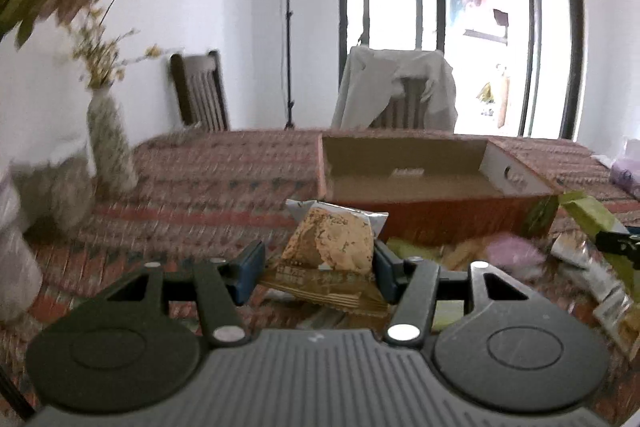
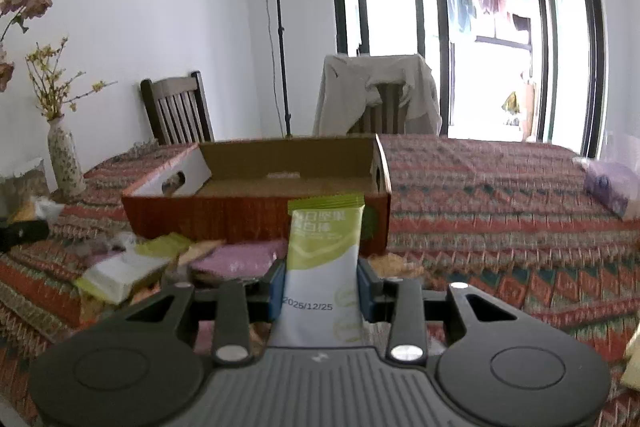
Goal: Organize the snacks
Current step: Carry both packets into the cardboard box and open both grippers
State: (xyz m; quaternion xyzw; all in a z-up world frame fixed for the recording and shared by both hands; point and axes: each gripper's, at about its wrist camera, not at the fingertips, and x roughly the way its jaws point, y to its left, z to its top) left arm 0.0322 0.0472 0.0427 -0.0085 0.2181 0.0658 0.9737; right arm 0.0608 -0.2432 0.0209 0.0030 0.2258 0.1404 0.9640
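My left gripper (image 1: 318,267) is shut on a brown cookie packet (image 1: 328,247) and holds it above the table, in front of the open orange cardboard box (image 1: 440,219). My right gripper (image 2: 320,287) is shut on a green and white snack bar packet (image 2: 324,267), held upright before the same box (image 2: 208,219). The box looks empty inside. A pile of loose snack packets (image 2: 160,263) lies on the patterned tablecloth in front of the box; it also shows in the left wrist view (image 1: 520,251).
A speckled vase (image 1: 110,143) with flowers stands at the table's far left. Two chairs (image 2: 176,111) stand behind the table, one draped with a white cloth (image 2: 376,91). A lamp stand (image 2: 280,27) is behind. A purple pack (image 2: 612,187) lies at the right edge.
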